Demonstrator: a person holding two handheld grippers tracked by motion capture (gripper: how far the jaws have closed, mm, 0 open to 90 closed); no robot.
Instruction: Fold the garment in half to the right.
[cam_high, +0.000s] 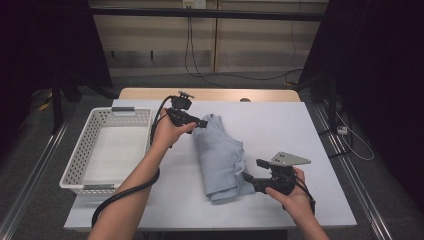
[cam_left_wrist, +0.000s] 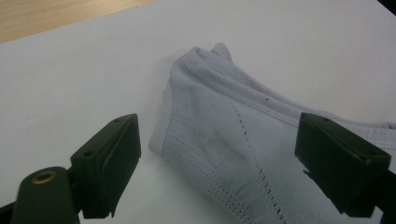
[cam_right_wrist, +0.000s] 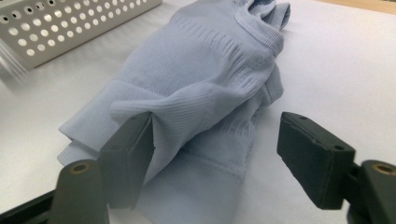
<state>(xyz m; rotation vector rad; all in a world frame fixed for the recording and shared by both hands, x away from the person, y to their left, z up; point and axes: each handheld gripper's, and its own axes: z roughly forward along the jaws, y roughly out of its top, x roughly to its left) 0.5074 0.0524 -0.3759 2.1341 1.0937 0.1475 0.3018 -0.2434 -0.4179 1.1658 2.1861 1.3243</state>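
Observation:
A light blue knit garment (cam_high: 220, 157) lies folded in a long bundle on the white table (cam_high: 295, 130). My left gripper (cam_high: 202, 123) is at its far end, and in the left gripper view the jaws stand wide apart either side of the garment's (cam_left_wrist: 224, 140) ribbed edge without pressing it; this gripper (cam_left_wrist: 219, 130) is open. My right gripper (cam_high: 251, 170) is at the near right end. There a fold of the garment (cam_right_wrist: 201, 84) rests against one jaw while the other jaw stands apart from it, so this gripper (cam_right_wrist: 217, 128) is open.
A white perforated basket (cam_high: 75, 165) stands at the table's left, its wall (cam_right_wrist: 70, 23) behind the garment in the right gripper view. A wooden tabletop (cam_high: 210, 94) runs along the far edge. Bare white surface lies to the right of the garment.

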